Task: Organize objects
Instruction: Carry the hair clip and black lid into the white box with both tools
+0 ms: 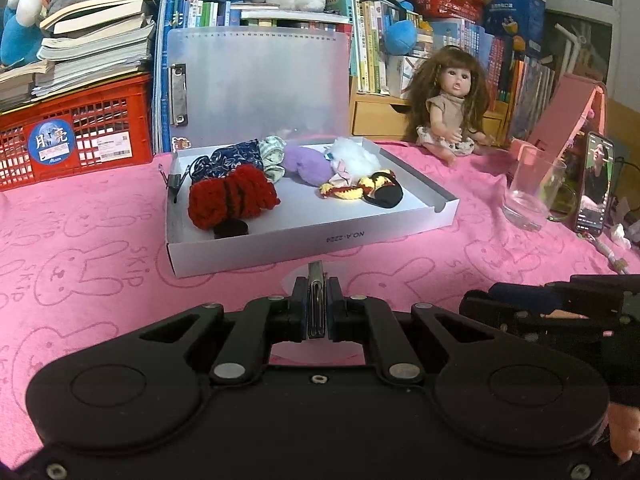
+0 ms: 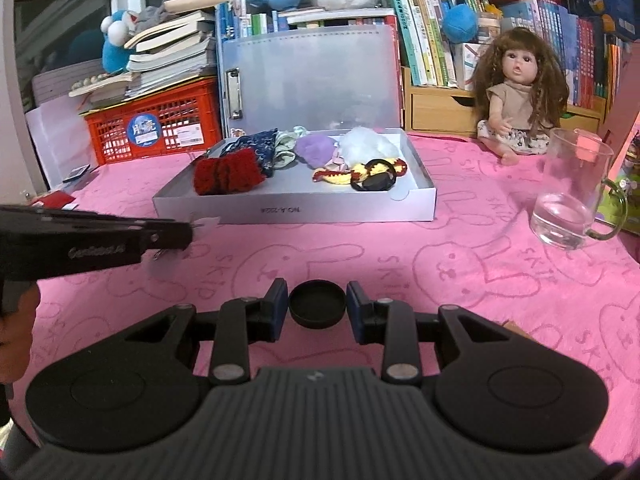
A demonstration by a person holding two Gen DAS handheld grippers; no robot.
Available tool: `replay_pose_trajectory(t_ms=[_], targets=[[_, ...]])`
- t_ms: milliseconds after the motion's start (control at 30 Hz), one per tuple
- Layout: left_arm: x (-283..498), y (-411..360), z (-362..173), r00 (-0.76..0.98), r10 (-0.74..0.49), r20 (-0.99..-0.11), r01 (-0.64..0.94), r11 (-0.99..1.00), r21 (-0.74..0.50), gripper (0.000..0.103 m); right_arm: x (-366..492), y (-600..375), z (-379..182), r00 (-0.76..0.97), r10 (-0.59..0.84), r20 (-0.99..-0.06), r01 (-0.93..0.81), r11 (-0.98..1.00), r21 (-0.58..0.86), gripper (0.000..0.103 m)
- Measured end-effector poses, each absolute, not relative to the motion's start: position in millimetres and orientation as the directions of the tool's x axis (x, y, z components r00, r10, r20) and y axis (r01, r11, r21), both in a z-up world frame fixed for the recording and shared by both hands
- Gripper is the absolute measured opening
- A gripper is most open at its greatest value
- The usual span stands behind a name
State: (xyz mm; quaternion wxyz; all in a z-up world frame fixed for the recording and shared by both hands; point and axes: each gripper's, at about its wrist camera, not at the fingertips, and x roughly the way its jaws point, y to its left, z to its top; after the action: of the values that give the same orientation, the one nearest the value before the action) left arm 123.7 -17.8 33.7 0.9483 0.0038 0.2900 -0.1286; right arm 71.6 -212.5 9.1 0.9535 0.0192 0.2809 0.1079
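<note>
An open white box (image 1: 312, 238) sits on the pink cloth, lid upright. Inside lie a red crocheted piece (image 1: 232, 200), a blue floral pouch (image 1: 236, 158), purple (image 1: 306, 164) and white (image 1: 356, 156) fluffy items, a yellow-and-black crocheted piece (image 1: 368, 190) and a small black disc (image 1: 231, 229). My left gripper (image 1: 316, 300) is shut on a small metal clip (image 1: 315, 280), just short of the box's front wall. My right gripper (image 2: 317, 310) is shut on a black round cap (image 2: 317, 307), low over the cloth in front of the box. The left gripper (image 2: 188, 234) enters the right wrist view from the left.
A doll (image 1: 452, 108) sits at the back right. A glass mug (image 2: 572, 192) and a lit phone (image 1: 596, 184) stand to the right. A red crate (image 1: 76, 136) with stacked books is at the back left; shelves of books and plush toys fill the rear.
</note>
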Motion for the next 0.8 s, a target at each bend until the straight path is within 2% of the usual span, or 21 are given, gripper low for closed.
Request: replay_pose_trajectory(t_ms=[800], targets=[[150,-7,48,0.820,-0.222,-0.528,0.196,0.975,-0.107,0.008,107,-221,26,0.834,0.196,-0.515,-0.165,0.980,0.106,0.037]])
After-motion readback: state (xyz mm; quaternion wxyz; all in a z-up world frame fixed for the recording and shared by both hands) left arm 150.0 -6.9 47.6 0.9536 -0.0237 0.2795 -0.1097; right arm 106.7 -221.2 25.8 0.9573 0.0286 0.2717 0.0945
